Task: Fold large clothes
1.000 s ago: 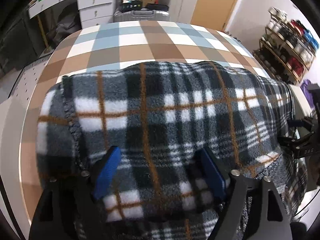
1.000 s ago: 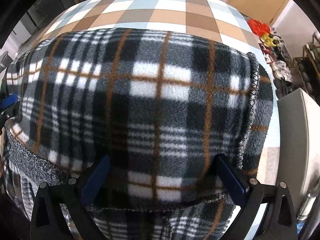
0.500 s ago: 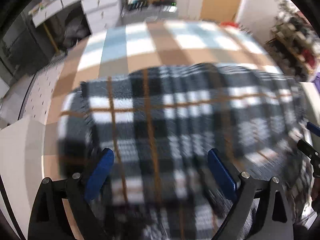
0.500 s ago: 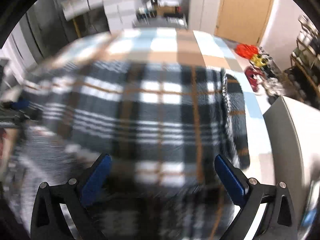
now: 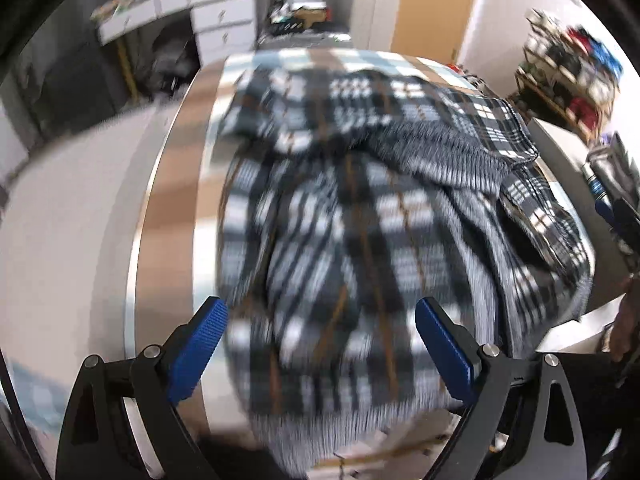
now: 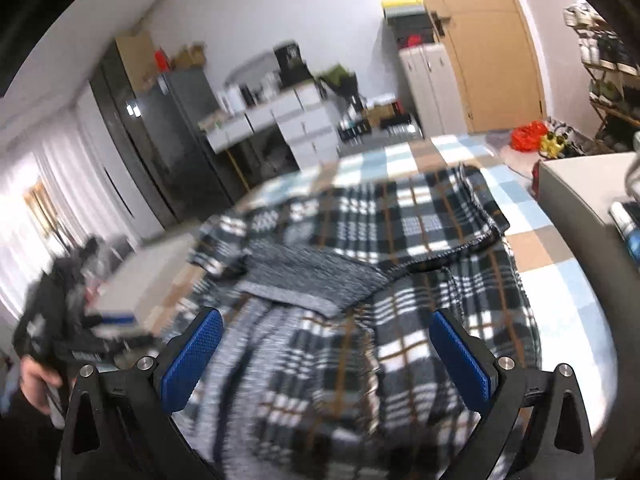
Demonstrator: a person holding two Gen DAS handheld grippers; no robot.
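Note:
A large black, white and orange plaid fleece garment lies rumpled on the checked table, part of it turned back to show its grey underside. It also fills the right wrist view. My left gripper is open and empty, raised above the garment's near end, close to the table's left edge. My right gripper is open and empty, raised above the garment's near part. The left gripper in the person's hand shows at the left of the right wrist view. Both views are motion-blurred.
The table has a brown, blue and white checked cloth. A grey cabinet stands at its right. Drawers, a shoe rack and a wooden door lie beyond. The table's left edge drops to the floor.
Both grippers have pulled back and up off the garment and swung their views. The garment, smooth and folded before, now lies rumpled with a flap turned over.

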